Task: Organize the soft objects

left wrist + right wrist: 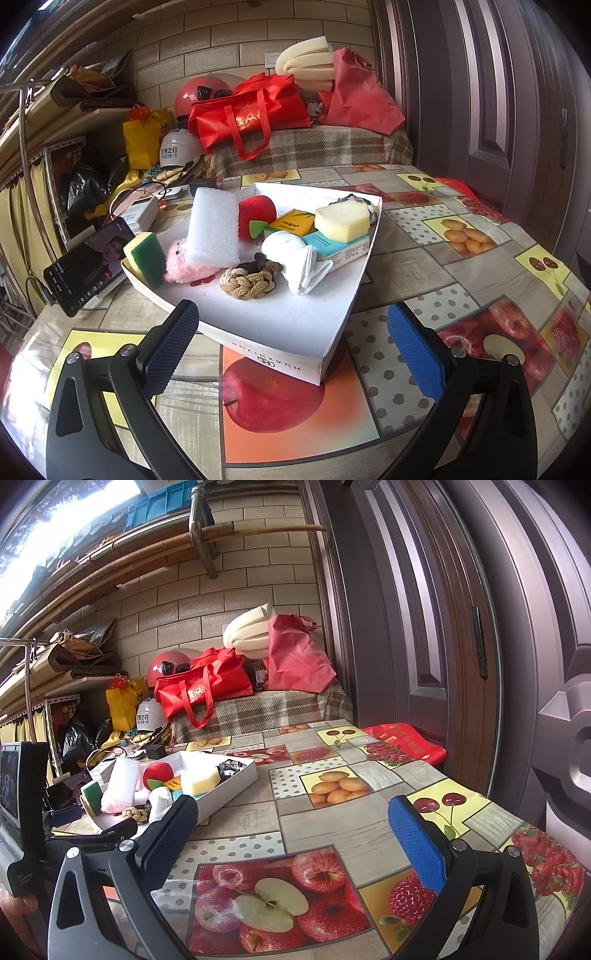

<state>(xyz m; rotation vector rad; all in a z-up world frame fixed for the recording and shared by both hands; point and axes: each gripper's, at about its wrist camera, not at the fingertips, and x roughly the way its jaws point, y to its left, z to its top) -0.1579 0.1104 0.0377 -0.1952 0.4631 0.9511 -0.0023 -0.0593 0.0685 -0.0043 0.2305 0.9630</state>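
We hold our left gripper (293,347) wide open and empty; the white box (280,325) of soft objects lies just ahead, between its 2 fingers. Our right gripper (293,834), also open and empty, has the box ahead to its left.

A table (424,254) covered in a fruit-print oilcloth carries a white cardboard tray (280,332) near its middle, one corner pointing at the near edge. A phone (88,264) leans propped at the left edge just beside the tray, and a small white box (142,214) lies behind it toward the far left corner.

2 sponges (144,258) – 1 box (280,325), 2 tissue packs (293,221), 1 phone (88,264)
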